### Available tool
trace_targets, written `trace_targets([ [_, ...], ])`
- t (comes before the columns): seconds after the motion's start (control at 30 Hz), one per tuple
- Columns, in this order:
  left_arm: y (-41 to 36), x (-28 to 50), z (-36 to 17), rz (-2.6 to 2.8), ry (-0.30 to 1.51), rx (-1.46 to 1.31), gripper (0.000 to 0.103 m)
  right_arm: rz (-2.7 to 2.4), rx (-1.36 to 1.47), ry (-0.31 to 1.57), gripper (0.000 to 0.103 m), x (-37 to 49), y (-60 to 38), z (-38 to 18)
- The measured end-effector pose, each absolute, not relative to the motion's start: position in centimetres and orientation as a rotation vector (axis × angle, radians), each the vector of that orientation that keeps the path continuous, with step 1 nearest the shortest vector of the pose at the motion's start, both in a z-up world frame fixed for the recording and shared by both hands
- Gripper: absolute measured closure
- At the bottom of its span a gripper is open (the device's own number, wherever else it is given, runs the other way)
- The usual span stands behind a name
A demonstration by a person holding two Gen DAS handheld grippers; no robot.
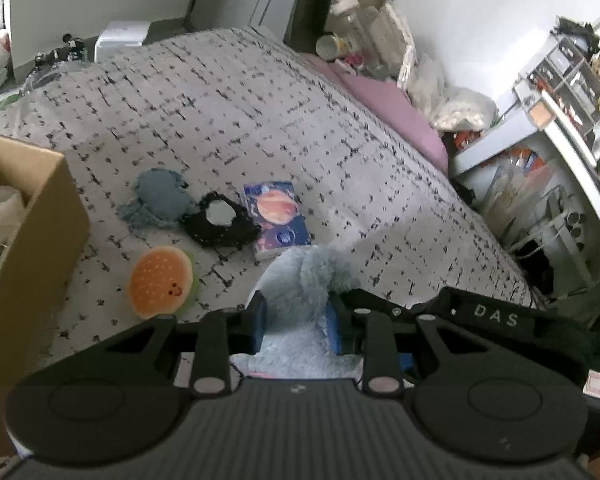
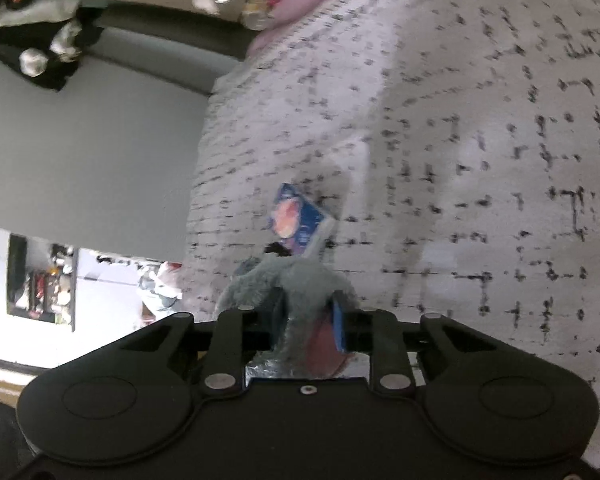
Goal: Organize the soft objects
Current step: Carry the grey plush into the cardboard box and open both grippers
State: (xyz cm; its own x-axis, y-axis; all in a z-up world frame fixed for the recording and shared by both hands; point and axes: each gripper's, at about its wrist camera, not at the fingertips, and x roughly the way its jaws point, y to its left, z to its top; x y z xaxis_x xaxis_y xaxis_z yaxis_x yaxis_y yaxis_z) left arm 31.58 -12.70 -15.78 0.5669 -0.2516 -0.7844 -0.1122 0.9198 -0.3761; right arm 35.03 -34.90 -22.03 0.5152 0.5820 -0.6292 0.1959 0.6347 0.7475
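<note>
Left wrist view: the left gripper [image 1: 298, 320] is sitting at the near edge, its blue-padded fingers [image 1: 257, 322] pressing in on both sides of a grey-blue plush toy [image 1: 300, 280].
Plush toy: it is bulging up and forward between the pads, covering the near corner of the packet behind it; a pink patch is showing at its underside.
Right wrist view: the right gripper [image 2: 308, 322] is squeezing grey-blue plush [image 2: 296, 280] too, fur bunching over both fingers and a pink patch showing by the right pad [image 2: 339, 326]; whether this is the same toy I cannot tell.
Bedspread [image 1: 240, 120]: grey-white with black dashes, it is lying under everything and running far back.
Burger plush [image 1: 162, 282]: it is resting flat on the spread, near left, just beside the box.
Cardboard box [image 1: 32, 240]: it is standing open at the left edge, with something pale inside.
Black cloth [image 1: 220, 226]: it is lying crumpled beyond the burger, a pale patch at its middle, touching the blue cloth on its left.
Blue cloth [image 1: 160, 200]: it is lying bunched, farther left.
Tissue packet [image 1: 276, 218]: dark blue with an orange planet picture, it is lying flat just right of the black cloth.
Pink pillow [image 1: 392, 112]: it is lying along the far right edge of the bed.
Shelves [image 1: 560, 92]: they are crowding the far right, contents blurred.
</note>
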Motion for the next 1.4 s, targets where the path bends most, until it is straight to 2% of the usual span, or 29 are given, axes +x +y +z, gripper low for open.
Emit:
trace_targets([
  [0.73, -5.9, 27.8, -9.0, 0.017, 0.831, -0.429, 0.074, 0.566, 0.761, 0.893, 0.08, 33.8, -27.8, -16.7],
  [1.4, 2.9, 24.2, -7.7, 0.084, 0.786, -0.484, 0.074, 0.714, 0.634, 0.88, 0.081, 31.7, -18.6, -15.7],
])
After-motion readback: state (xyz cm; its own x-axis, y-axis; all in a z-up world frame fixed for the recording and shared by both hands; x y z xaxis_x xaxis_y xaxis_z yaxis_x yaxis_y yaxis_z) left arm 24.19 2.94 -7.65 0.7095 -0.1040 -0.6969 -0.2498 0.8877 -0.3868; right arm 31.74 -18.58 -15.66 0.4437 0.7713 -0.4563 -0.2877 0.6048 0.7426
